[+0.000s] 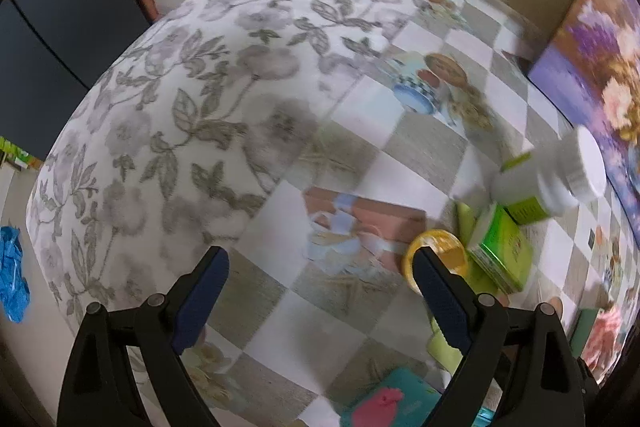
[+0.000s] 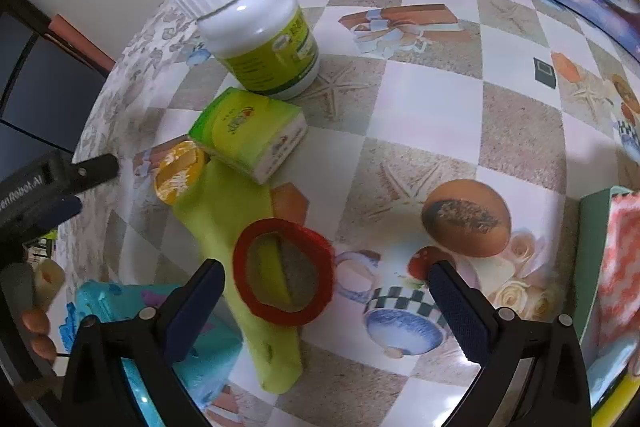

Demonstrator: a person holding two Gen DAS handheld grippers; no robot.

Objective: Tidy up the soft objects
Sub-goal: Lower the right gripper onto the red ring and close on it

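Both tools are spread wide with nothing between their blue pads. The right tool (image 2: pixel 324 287) hovers over the checkered, picture-printed desk (image 2: pixel 432 107), above a red tape ring (image 2: pixel 284 271) that lies on a long lime-green soft cloth (image 2: pixel 240 227). Beyond it, a yellow tape roll (image 2: pixel 180 173) touches a green and white carton (image 2: pixel 248 131), with a white plastic jar with a green label (image 2: pixel 260 31) just behind. A brown egg (image 2: pixel 466 217) sits apart to the right. The left tool (image 1: pixel 320 267) hangs over the desk near a floral cloth (image 1: pixel 180 99).
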